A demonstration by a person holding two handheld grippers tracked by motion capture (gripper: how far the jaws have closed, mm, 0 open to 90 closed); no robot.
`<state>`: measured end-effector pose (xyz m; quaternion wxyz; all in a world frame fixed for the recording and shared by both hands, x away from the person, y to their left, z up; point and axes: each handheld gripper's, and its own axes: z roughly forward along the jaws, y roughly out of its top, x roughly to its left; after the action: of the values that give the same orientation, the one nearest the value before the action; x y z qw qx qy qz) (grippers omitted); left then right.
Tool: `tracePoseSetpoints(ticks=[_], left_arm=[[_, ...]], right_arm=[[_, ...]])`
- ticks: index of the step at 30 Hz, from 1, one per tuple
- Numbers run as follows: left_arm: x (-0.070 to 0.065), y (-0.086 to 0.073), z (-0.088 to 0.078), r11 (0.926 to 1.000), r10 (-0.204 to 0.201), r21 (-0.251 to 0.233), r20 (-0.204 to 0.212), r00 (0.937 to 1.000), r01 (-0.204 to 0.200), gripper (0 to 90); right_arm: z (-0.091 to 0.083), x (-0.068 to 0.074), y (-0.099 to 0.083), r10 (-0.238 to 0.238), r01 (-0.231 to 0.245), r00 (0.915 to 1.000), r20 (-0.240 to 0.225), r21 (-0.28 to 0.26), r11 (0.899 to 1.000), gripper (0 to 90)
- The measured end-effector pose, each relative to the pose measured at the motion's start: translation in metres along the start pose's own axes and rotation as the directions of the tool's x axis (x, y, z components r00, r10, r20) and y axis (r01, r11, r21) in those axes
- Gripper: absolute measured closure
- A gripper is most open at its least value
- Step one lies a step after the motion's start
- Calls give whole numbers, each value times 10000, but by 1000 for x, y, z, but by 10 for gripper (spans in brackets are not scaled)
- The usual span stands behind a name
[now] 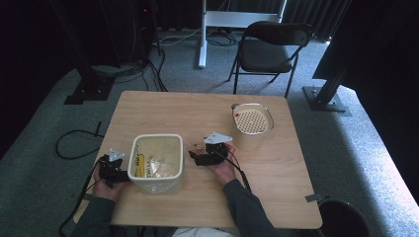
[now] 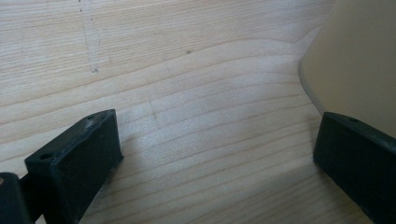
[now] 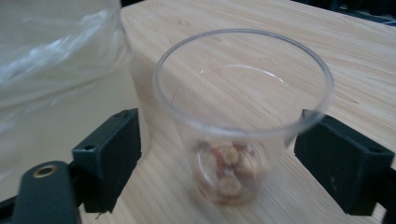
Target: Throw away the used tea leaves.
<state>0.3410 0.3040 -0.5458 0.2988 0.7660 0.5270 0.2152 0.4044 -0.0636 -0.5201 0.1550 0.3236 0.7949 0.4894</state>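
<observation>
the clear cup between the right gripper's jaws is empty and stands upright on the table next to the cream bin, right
Not quite: the clear cup is not empty. The right gripper view shows a small heap of brownish bits at its bottom. The rest holds: it stands upright on the table between the right gripper jaws, beside the cream bin.

clear cup (image 3: 243,107), cream bin (image 1: 155,163)

One bench (image 1: 276,187), two claws, left (image 1: 114,170) and right (image 1: 210,154), one clear cup (image 3: 243,116), one cream bin (image 1: 155,165), one perforated-lid container (image 1: 252,123), one folding chair (image 1: 269,49)
</observation>
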Motion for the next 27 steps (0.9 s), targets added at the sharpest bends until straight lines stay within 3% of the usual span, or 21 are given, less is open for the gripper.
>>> tracePoseSetpoints(ticks=[5,17,27], left_arm=[[0,0,0,10000,2,-8,17,10000,-2,12],[0,0,0,10000,-9,-15,25,10000,9,12],[0,0,0,10000,-11,-14,21,10000,11,12]], right_arm=[[8,-2,3,425,-421,9991,90,-421,9982,217],[9,-2,4,-68,86,9995,297,-631,9980,292],[-9,0,6,-227,257,9993,295,-1062,9940,320]])
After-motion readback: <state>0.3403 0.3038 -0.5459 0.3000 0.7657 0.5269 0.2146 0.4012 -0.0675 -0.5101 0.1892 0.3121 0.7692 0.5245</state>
